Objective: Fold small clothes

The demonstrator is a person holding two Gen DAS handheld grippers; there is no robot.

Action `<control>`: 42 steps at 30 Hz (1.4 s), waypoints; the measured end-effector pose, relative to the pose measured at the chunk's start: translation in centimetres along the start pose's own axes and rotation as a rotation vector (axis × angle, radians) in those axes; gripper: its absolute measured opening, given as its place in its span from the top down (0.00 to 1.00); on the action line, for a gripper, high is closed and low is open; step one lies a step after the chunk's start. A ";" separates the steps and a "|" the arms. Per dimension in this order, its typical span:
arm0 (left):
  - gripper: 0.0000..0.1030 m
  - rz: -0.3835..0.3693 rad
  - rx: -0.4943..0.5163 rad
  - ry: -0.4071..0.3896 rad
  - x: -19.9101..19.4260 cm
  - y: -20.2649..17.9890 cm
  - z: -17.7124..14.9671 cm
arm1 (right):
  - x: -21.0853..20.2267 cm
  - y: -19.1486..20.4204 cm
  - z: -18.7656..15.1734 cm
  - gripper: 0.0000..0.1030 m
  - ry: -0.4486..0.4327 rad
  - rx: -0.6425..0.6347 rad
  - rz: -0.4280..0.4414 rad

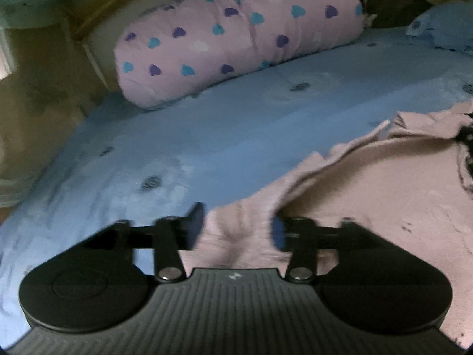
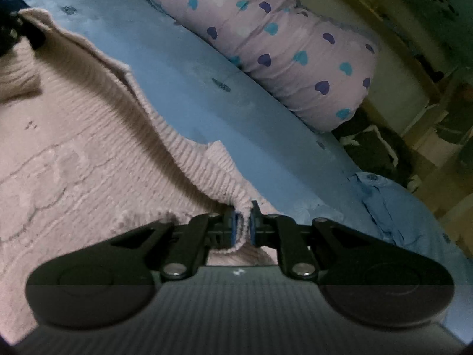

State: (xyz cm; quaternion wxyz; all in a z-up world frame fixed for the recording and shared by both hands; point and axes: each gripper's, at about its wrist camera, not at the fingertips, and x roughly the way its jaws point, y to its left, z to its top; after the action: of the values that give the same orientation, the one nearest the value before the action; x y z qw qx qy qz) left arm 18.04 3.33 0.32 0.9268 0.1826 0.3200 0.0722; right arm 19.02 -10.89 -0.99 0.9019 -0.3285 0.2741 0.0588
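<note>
A pale pink knitted sweater (image 1: 384,195) lies spread on the blue bed sheet (image 1: 207,136). My left gripper (image 1: 236,230) is open, its jaws wide apart on either side of the sweater's ribbed corner, fabric lying between them. In the right wrist view the same sweater (image 2: 74,148) fills the left side. My right gripper (image 2: 242,224) is shut on the sweater's ribbed edge, which bunches into a fold between the blue pads (image 2: 233,227). A dark patch of the garment shows at the top left (image 2: 11,20).
A pink rolled quilt with blue and purple hearts (image 1: 236,38) (image 2: 289,44) lies along the far side of the bed. A blue pillow (image 1: 443,26) (image 2: 393,204) sits at the bed's end. Dark clutter (image 2: 375,151) lies beyond the edge.
</note>
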 end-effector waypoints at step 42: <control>0.81 -0.189 -0.019 -0.066 -4.5 3.8 -2.4 | -3.7 -7.7 -3.0 0.91 -0.073 0.225 0.314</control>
State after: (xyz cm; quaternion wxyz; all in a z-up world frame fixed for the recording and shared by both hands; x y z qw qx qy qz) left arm 12.99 6.43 2.58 0.9413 0.1449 0.3045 -0.0186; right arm 16.75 -18.49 3.37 0.9219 -0.1765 0.2942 0.1797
